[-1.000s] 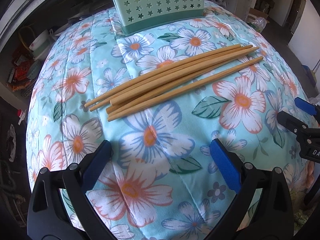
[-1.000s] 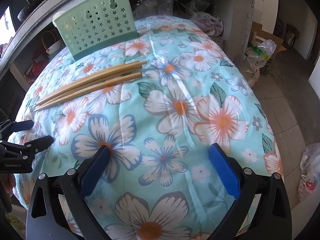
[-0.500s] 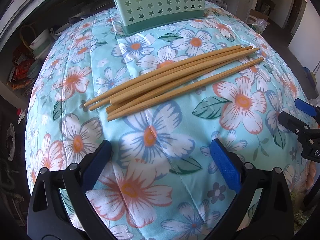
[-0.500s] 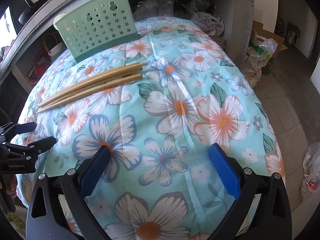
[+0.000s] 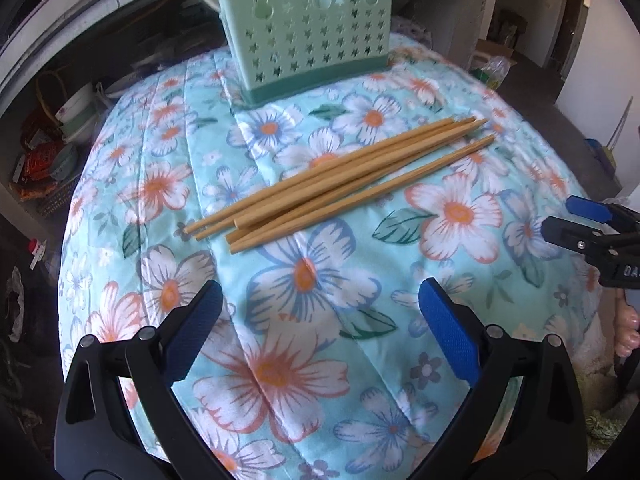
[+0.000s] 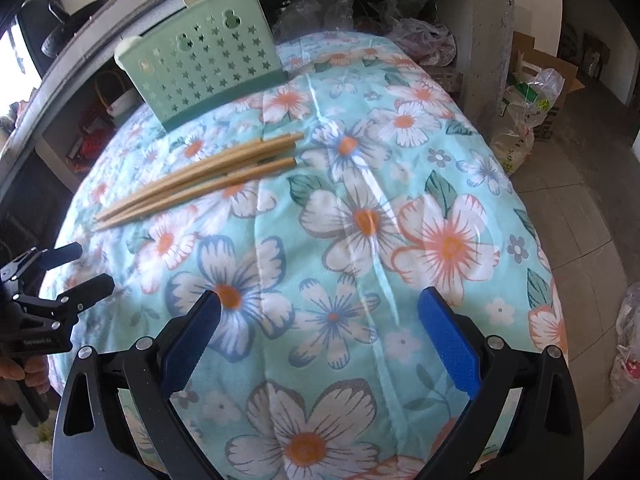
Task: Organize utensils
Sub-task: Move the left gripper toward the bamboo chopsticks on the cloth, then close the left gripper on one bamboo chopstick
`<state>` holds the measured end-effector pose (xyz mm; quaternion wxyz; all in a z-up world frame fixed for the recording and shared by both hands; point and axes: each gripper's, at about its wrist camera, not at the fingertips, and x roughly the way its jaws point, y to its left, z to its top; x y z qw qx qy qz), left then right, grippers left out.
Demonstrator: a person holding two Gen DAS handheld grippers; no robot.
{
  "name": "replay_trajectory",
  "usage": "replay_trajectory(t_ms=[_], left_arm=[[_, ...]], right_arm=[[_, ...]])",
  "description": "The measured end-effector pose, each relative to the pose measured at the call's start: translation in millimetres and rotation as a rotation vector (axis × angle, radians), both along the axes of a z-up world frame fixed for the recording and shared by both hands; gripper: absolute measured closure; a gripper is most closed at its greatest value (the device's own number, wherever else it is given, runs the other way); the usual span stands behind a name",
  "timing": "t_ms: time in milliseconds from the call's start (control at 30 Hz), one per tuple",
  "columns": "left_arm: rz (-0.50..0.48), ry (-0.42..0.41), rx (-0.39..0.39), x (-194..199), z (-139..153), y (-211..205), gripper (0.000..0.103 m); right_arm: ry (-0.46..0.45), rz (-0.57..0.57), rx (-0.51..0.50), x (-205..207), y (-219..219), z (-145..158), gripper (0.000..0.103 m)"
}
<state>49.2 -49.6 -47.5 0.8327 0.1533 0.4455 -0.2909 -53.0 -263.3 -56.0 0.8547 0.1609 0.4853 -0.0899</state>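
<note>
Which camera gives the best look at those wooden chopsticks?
The left wrist view: the chopsticks lie near the middle of the picture, the whole bundle visible end to end on the floral cloth. The right wrist view shows them too, but off to the left, farther away and slightly blurred.

Surface: floral turquoise quilted cloth (image 6: 360,280) | Behind: grey concrete counter (image 6: 492,24), shelf clutter beneath | Right: tiled floor (image 6: 580,208), plastic bags (image 6: 524,120), cardboard box (image 6: 560,68) | Light: bright daylight
</note>
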Motion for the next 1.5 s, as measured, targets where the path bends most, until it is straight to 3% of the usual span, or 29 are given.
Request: replay_trajectory(t_ms=[200,333,633,967,1200,1300,1400,1500], left_arm=[[-0.072,-0.093,-0.096,-12.1,29.6,0.3,0.01],[-0.141,-0.155,-0.099,-16.7,38.7,-17.0,0.02],[-0.349,-0.322,0.053,-30.0,27.4,-69.6,0.043],[-0.608,-0.406,0.203,-40.6,4.6,-122.4,0.077],[-0.678,-0.411,0.278,-34.8,-11.3,-142.3,0.085],[-0.689,-0.417,0.294,-32.1,-15.5,-147.0,0.087],[-0.677,-0.419,0.303,-27.6,-17.1,-149.8,0.095],[-0.669,-0.406,0.292,-25.6,-14.9,-148.7,0.095]], right_arm=[[-0.063,-0.001,-0.005,-0.7,-3.1,17.3,0.012],[-0.071,-0.031,0.007,-2.2,-15.2,19.9,0.018],[-0.058,-0.086,0.045,-1.0,-35.5,16.3,0.031],[-0.052,-0.135,0.087,1.1,-53.8,8.8,0.038],[-0.047,-0.147,0.106,1.8,-59.9,4.0,0.039],[-0.044,-0.151,0.111,2.2,-61.1,2.1,0.041],[-0.041,-0.151,0.114,2.7,-61.0,0.8,0.043],[-0.041,-0.151,0.113,2.4,-60.6,0.8,0.044]])
